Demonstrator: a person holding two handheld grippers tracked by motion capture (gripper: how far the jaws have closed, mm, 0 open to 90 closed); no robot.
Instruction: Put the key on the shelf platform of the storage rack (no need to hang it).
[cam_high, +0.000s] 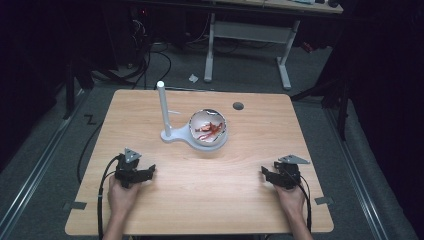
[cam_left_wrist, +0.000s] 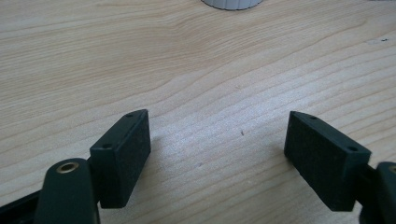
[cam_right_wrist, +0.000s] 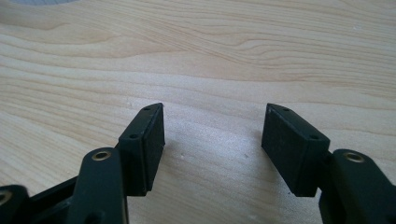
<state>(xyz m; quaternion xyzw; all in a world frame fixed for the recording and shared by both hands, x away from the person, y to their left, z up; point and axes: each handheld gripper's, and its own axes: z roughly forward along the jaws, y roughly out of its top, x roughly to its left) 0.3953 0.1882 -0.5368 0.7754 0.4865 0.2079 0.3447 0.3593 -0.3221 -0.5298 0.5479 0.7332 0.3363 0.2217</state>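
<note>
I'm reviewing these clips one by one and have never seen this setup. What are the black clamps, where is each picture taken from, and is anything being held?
A person holds a hand-operated clamp in each hand: the left gripper and right gripper. The high view looks down on the wooden table. The two close-ups come from cameras riding on each gripper, looking along its jaws. Both stand open, holding nothing. Mid-table sits a white bowl with something red inside, beside a white stand with an upright post.

Dim room, grey floor (cam_high: 45, 135), white-legged desk (cam_high: 248, 31) behind.
</note>
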